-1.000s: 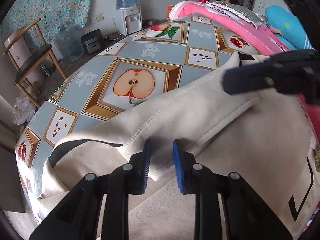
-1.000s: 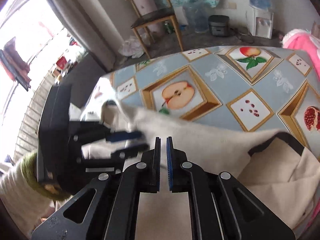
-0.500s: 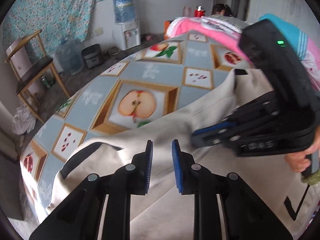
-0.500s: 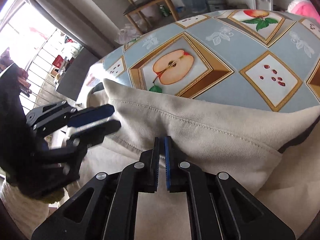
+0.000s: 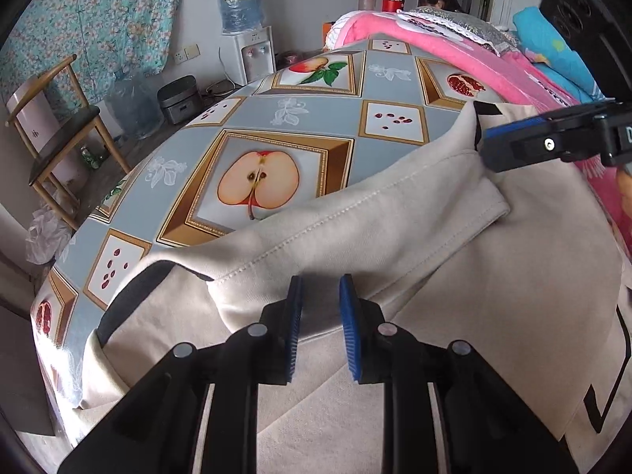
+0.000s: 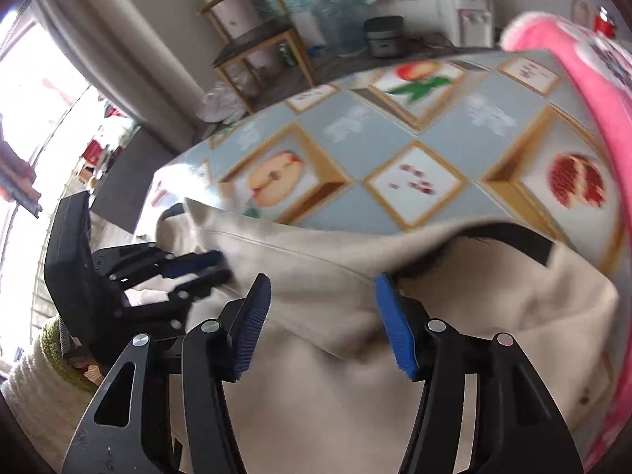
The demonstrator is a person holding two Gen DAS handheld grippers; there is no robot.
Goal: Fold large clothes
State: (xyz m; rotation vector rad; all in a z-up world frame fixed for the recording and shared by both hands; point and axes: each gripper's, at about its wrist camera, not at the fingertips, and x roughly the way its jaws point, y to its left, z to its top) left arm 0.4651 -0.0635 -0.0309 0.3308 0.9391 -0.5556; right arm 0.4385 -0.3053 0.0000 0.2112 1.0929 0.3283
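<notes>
Right gripper (image 6: 322,326) first: its jaws have just been opening and now stand spread wide, the cream garment (image 5: 454,268) lying slack below and between the blue pads, nothing pinched. Over to the left gripper (image 5: 320,328): jaws narrowly parted, and the folded sleeve's edge sits at the tips. Whether the pads actually press on it, I cannot tell from either view.

The folded sleeve (image 5: 355,229) lies as a long band across the garment's upper edge, its long axis slanting from low beside the left gripper up to the stitched cuff (image 5: 489,201) close under the right gripper's tip. So each hand sits at one end of that band, the left at the near end, the right at the cuff.

The garment lies spread on the fruit-print tablecloth (image 5: 252,134), with a pink blanket (image 5: 454,51) beyond. My read: the sleeve fold is laid, and the next grasp depends on which end gets picked.
</notes>
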